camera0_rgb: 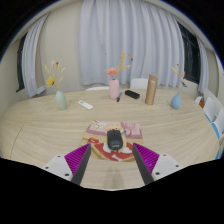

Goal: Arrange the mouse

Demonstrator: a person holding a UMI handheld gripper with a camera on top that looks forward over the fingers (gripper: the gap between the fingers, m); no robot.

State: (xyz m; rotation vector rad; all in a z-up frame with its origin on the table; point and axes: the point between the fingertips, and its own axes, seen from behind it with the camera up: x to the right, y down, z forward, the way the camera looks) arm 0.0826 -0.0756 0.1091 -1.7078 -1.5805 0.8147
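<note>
A pale wooden surface (50,125) is carrying the mouse (116,139) (dark, lying on a pink item). The tool (113,163) is hovering spread, mouse just ahead, untouched.

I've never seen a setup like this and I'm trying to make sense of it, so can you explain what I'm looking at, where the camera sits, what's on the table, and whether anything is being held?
This is one picture from a wide-angle camera mounted on a hand-held gripper, a two-finger tool a person carries. It looks forward along the two fingers, which show at the bottom with pink pads on their inner faces. The fingers are spread apart and hold nothing.

Just ahead of them, on a pale wooden table, lies a dark computer mouse on a pinkish mat, with a small dark item beside it.

Farther back stand a vase with flowers, a pink holder, a brown cylinder, a pale blue egg-shaped thing and a white remote-like object. Curtains hang behind.
</note>
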